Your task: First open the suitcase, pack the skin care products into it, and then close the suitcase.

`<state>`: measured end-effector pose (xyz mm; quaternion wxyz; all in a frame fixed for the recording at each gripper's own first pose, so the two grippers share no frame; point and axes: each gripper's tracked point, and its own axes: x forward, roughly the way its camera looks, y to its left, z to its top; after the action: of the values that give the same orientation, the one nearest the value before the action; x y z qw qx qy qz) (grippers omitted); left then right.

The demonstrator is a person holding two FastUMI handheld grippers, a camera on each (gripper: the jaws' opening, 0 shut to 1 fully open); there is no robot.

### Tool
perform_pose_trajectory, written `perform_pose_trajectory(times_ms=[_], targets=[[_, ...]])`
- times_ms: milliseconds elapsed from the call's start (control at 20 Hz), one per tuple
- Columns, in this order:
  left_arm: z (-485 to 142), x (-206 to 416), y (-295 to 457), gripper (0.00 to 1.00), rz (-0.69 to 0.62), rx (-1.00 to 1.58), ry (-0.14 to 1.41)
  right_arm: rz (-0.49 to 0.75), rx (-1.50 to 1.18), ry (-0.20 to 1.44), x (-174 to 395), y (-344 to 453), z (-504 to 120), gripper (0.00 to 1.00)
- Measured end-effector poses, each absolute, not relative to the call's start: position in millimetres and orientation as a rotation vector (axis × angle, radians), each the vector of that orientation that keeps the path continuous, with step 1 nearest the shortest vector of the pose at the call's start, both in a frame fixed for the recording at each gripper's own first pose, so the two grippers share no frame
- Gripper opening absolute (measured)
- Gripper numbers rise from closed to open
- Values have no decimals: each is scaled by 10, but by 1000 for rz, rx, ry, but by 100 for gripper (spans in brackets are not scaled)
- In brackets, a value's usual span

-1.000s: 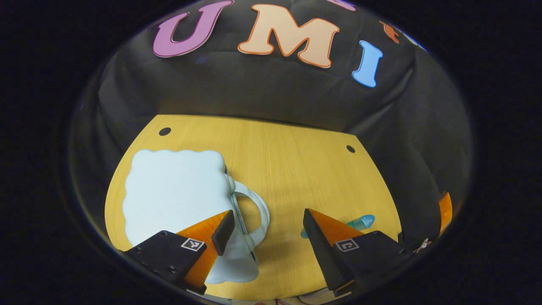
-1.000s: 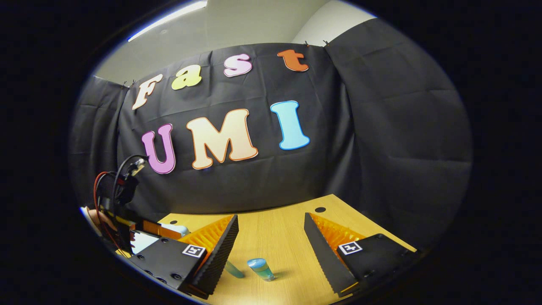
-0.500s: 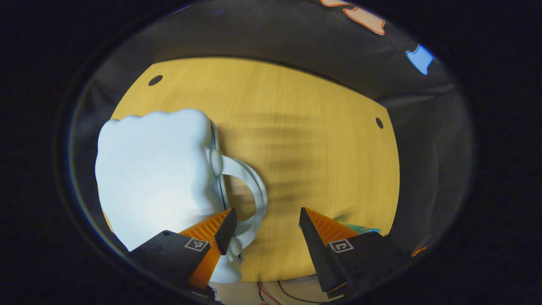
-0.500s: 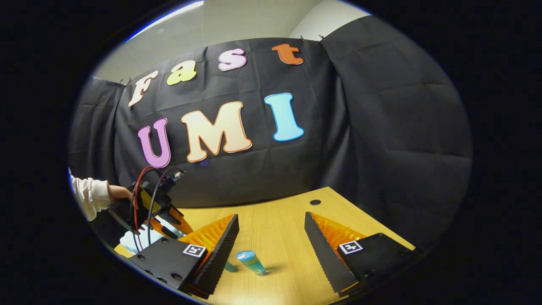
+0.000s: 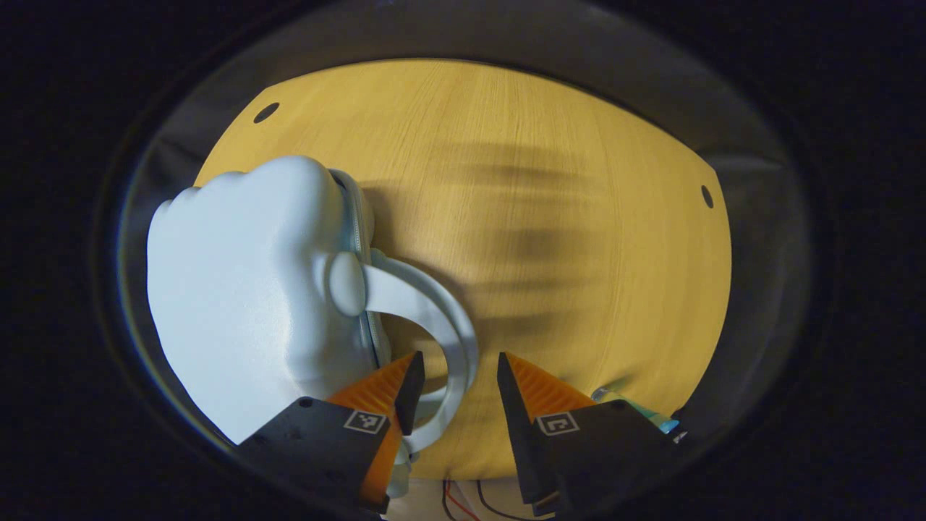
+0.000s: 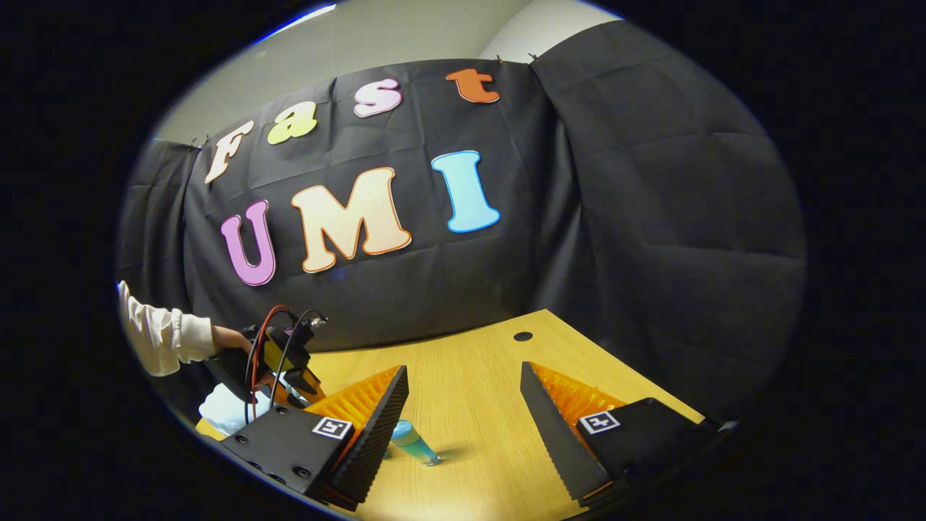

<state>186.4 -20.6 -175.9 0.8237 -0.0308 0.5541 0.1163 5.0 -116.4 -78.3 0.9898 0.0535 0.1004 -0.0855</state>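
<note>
**Left gripper straddling the suitcase handle, right gripper held open over the table**

Left gripper view: looking steeply down on a wooden table [image 5: 521, 217]. Pale blue suitcase [image 5: 239, 289] lying flat toward the table's left edge, lid down, with its looped handle [image 5: 441, 325] arching out toward the middle of the table. Left gripper [image 5: 454, 373] set low at the near edge, fingers apart with a narrow gap, the lower end of the handle loop running between them; contact between handle and either finger hard to judge, no clamping visible. Blue-green bottle [image 5: 628, 405] peeking out just behind the right-hand finger, near the table's near right corner. Red and black wires below the near edge.

Right gripper view: looking nearly level across the table [image 6: 477, 383] toward the black cloth wall [image 6: 651, 217]. Right gripper [image 6: 463, 427] hovering above the near edge, fingers wide apart, holding nothing. Blue-green bottle [image 6: 414, 441] lying tilted on the table, just beside the left-hand finger. At far left, a hand [image 6: 230, 339] in a white sleeve [image 6: 155, 336], reaching in level and gripping the left gripper [image 6: 282, 365], tipped downward onto the suitcase [image 6: 226, 409] at the table's left edge.
</note>
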Motion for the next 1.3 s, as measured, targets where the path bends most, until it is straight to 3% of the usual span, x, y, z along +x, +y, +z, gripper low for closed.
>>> perform_pose_trajectory(times_ms=[200,250,300,350,400,550,700,950,1300], targets=[[-1889,1912,-117,42,281,-63,1184,-179,99,209,40,-1215,-823,98],[-1922,1925,-129,28,281,-76,1186,-181,100,212,42,-1230,-828,98],[-1956,1938,-132,39,280,-86,1192,-185,102,216,44,-1247,-845,98],[-1991,1954,-143,29,281,-96,1194,-187,103,220,48,-1265,-853,98],[-2021,1969,-155,32,285,-103,1197,-188,103,221,32,-1278,-861,98],[-2031,1982,-176,17,278,-86,1206,-189,95,207,22,-1311,-799,98],[-1974,1995,-228,8,237,-90,1188,-193,99,202,27,-1324,-805,98],[-1790,1994,-302,7,161,-133,1125,-171,100,212,15,-1260,-850,98],[-814,1562,-379,6,48,-194,973,-96,101,219,89,-997,-876,95]])
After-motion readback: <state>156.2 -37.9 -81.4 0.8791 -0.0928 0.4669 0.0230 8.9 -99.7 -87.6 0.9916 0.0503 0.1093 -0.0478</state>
